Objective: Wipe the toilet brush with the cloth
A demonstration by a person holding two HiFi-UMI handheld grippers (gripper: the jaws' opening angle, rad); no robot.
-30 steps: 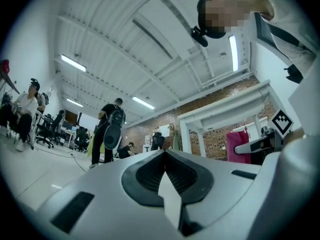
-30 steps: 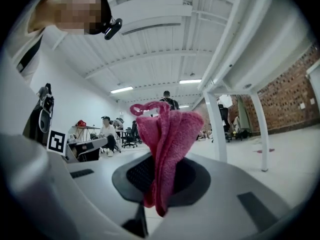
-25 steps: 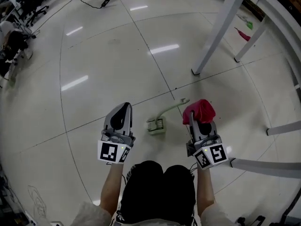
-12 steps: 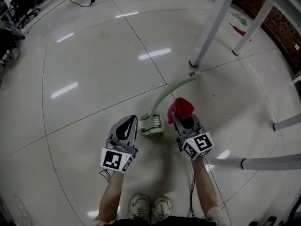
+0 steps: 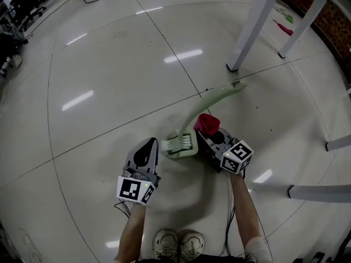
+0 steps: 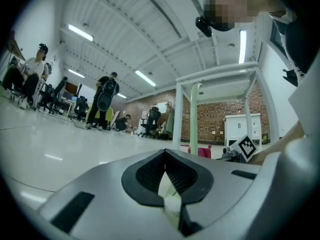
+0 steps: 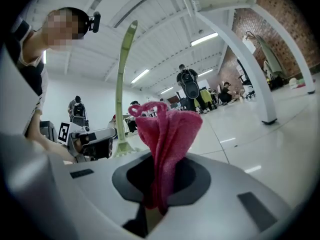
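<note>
- You are at the approach step, and I judge that wiping has not begun. The toilet brush stands with its pale green head on the floor between your two grippers. Its handle rises and curves away from you.
- Your right gripper is clenched on the red cloth, which stands bunched out of the jaws in the right gripper view. The cloth sits just beside the lower handle, right of the brush head. No view shows whether it touches.
- Your left gripper is closed with nothing gripped, low over the floor just left of the brush head.
- Next you likely need to steady the brush. Spread the left jaws and take the head or low handle, or the brush may slide or tip under the cloth.
- Then press the cloth against the handle and run it along the curve. Keep the right jaws tight so the bunch does not pull free.
</note>
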